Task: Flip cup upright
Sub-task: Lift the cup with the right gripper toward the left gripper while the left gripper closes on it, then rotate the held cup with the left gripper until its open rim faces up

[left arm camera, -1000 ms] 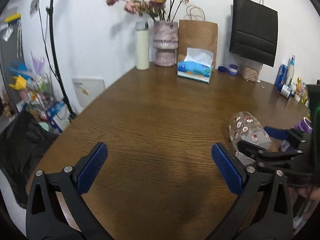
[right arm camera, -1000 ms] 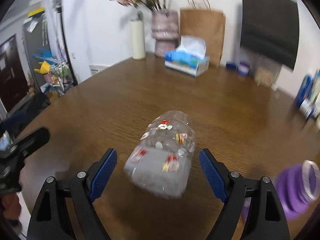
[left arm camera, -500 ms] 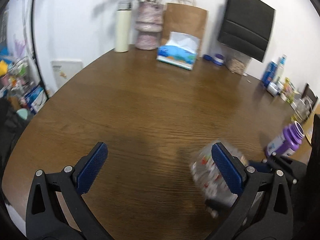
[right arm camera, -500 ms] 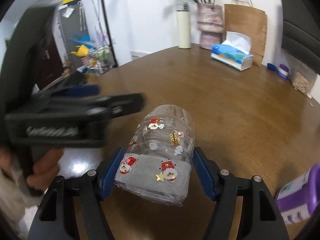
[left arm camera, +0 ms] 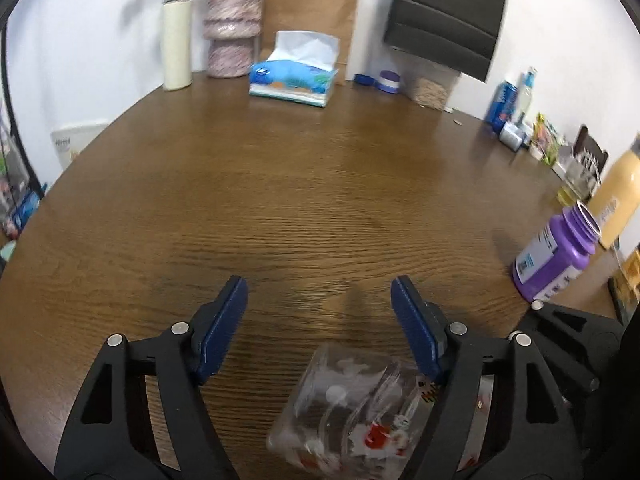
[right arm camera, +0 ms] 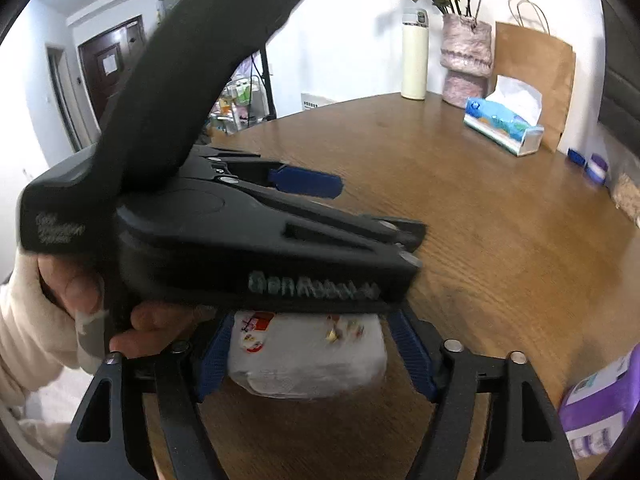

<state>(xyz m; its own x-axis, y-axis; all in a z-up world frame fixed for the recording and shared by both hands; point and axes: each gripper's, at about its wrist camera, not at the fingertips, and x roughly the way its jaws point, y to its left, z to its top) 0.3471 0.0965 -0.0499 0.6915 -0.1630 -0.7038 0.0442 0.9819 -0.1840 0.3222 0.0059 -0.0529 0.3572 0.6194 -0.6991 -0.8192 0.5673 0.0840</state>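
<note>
The cup [right arm camera: 308,354] is clear plastic with a grey sleeve and Christmas stickers. My right gripper [right arm camera: 310,356] is shut on it and holds it on its side just above the wooden table [right arm camera: 500,220]. In the left wrist view the cup [left arm camera: 352,412] shows blurred between and below my fingers, close to the right pad [left arm camera: 414,330]. My left gripper [left arm camera: 318,322] is open, above the cup and not touching it. Its black body [right arm camera: 240,232] hides the cup's far end in the right wrist view.
A purple bottle [left arm camera: 554,256] stands at the right, with a yellow bottle [left arm camera: 618,196] behind it. A tissue box [left arm camera: 294,80], vase [left arm camera: 232,28], white flask [left arm camera: 176,40] and paper bags [left arm camera: 312,16] line the far edge. Small items [left arm camera: 516,120] sit far right.
My right gripper closed on the cup and lifted it. My left gripper moved right over the cup and narrowed its opening; it now blocks much of the right wrist view.
</note>
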